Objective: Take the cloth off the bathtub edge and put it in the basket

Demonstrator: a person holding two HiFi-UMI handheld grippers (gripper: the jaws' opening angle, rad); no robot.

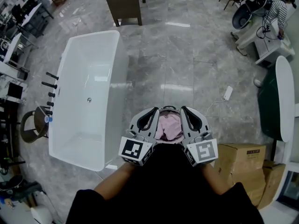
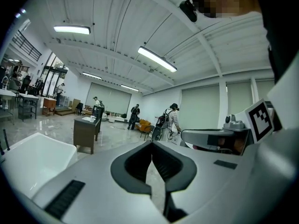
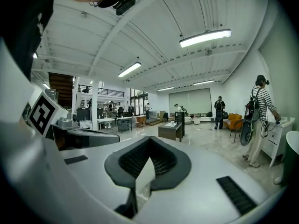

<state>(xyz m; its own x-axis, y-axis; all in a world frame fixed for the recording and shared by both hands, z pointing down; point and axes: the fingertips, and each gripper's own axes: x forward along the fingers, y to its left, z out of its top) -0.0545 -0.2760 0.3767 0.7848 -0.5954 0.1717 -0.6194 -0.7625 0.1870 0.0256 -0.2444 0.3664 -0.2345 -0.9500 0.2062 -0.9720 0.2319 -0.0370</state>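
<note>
Pink cloth [image 1: 169, 127] lies bunched inside basket [image 1: 169, 108], directly between left tool [image 1: 153, 112] and right tool [image 1: 185, 111]. Tool tips flank basket rim, neither nearer. Both tools pinched together, nothing between jaws. Bathtub [image 1: 88, 97] stands well to left, edge bare. Judgement: placement appears complete, no reach toward tub required.

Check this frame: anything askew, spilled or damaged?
Nothing spilled or damaged. Pink cloth sits in the basket; no cloth on the bathtub rim. Only oddity: a white power block and cord lie loose on the floor.
</note>
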